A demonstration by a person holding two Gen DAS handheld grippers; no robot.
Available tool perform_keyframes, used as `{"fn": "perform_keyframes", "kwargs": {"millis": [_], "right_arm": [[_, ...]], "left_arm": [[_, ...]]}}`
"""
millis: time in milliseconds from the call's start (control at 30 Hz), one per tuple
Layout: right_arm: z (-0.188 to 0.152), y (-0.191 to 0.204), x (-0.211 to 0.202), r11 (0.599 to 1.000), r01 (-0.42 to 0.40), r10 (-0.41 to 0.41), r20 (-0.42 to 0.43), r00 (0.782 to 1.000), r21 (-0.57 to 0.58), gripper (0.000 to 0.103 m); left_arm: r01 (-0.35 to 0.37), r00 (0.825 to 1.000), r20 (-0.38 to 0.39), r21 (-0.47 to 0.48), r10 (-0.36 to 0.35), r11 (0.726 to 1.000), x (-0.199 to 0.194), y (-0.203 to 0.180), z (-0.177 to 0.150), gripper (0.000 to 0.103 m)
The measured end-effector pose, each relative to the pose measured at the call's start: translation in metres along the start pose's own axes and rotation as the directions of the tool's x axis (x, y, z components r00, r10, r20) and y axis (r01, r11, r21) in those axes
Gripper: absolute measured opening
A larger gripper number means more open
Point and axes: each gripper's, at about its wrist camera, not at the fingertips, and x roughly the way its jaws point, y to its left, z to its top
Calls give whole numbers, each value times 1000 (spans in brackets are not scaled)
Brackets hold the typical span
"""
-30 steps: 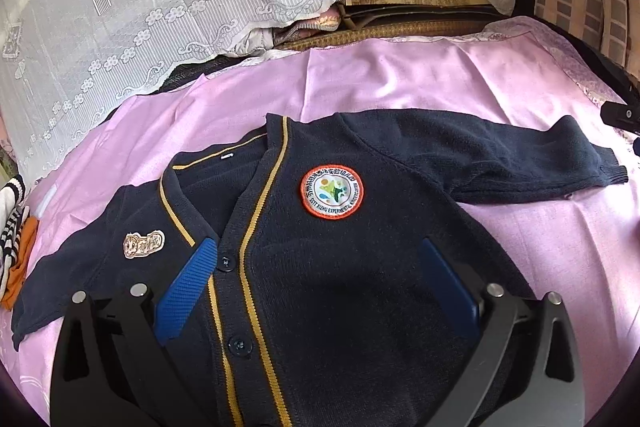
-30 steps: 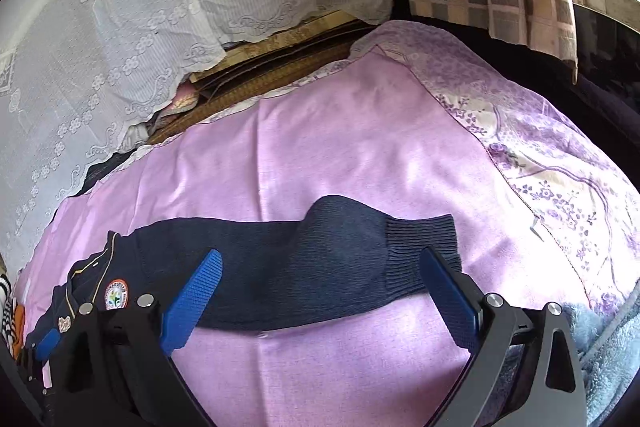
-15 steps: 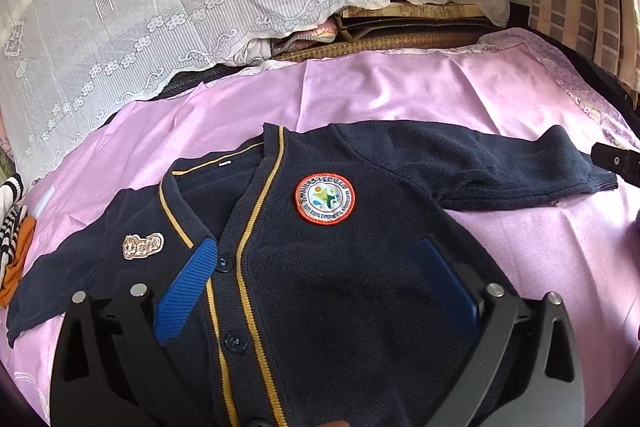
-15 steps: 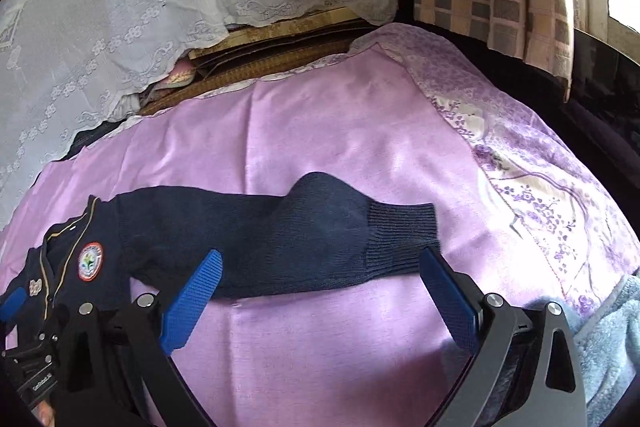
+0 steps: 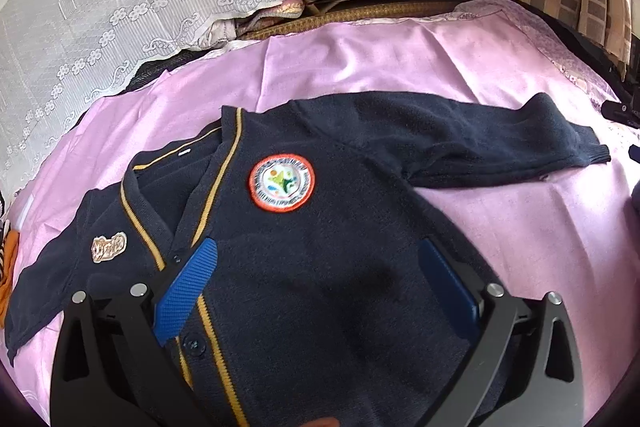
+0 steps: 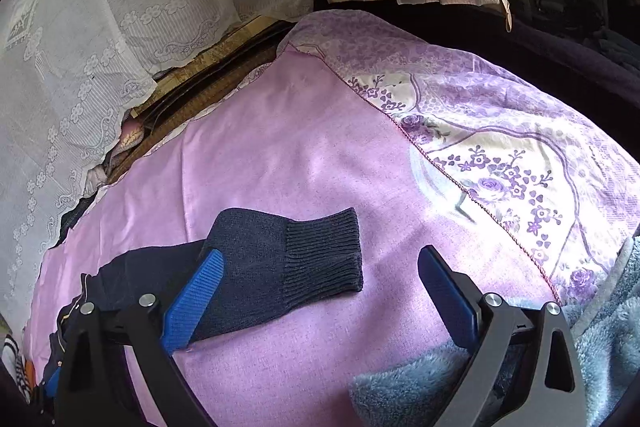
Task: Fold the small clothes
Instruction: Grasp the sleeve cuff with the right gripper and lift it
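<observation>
Currently the navy knit cardigan's point(image 5: 320, 267) sleeve cuff point(image 6: 320, 251) lies just ahead of the right hand-held gripper point(image 6: 320, 291), axis left-right; both hand-held grippers wide open, empty; left hand-held gripper point(image 5: 316, 287) over the body.

Bare pink sheet point(image 6: 304, 155) open around the cardigan sleeve's cuff point(image 6: 322, 251), lace curtain point(image 6: 100, 39) closing the far edge, fluffy grey blanket point(image 6: 404, 387) crowding the near right corner

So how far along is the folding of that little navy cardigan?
Barely started. Done: the cardigan lies buttoned and spread flat on the pink sheet, both sleeves out to the sides. In hand: nothing is gripped; the left tool hangs open over the chest, the right tool open by the sleeve cuff. Left: folding in the sleeves, then the body.
</observation>
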Motion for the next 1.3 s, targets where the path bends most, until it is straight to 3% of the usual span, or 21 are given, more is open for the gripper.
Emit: {"fn": "perform_keyframes", "kwargs": {"millis": [233, 367, 533, 600, 667, 867, 967, 1033, 1133, 1167, 1233, 1300], "right_arm": [[13, -31, 27, 989, -10, 21, -79, 997, 147, 88], [12, -28, 40, 991, -3, 18, -109, 994, 131, 84], [9, -23, 52, 992, -30, 47, -137, 989, 126, 57], [8, -27, 50, 979, -101, 126, -138, 982, 176, 32], [7, -31, 50, 962, -157, 192, -144, 971, 223, 19], [3, -29, 53, 963, -149, 186, -152, 971, 223, 25], [4, -28, 45, 961, -165, 192, -105, 976, 221, 13], [9, -27, 32, 954, -198, 214, -46, 976, 226, 11], [18, -14, 9, 948, -245, 246, 20, 969, 204, 11], [21, -8, 0, 947, -260, 257, 41, 966, 189, 11], [30, 11, -17, 949, -286, 278, 73, 958, 134, 11], [39, 35, -31, 945, -320, 314, 88, 945, 70, 11]], "left_arm": [[-11, 998, 58, 224, -2, 974, 18, -86, 28, 98], [-8, 1000, 30, 260, 0, 966, 38, -110, 26, 98], [92, 995, -59, 166, -83, 982, 56, -95, 29, 99], [112, 992, -78, 133, -102, 985, 60, -89, 29, 99], [104, 992, -78, 131, -94, 986, 61, -89, 28, 99], [84, 995, -69, 147, -75, 985, 62, -91, 28, 99], [87, 994, -72, 146, -77, 985, 62, -91, 29, 99], [85, 995, -64, 153, -76, 985, 61, -92, 29, 96], [92, 996, -33, 186, -88, 978, 53, -100, 31, 67], [93, 996, -24, 207, -90, 974, 50, -105, 31, 62], [72, 997, -13, 233, -71, 970, 48, -110, 29, 61], [112, 994, -29, 185, -108, 976, 48, -100, 31, 62]]}}
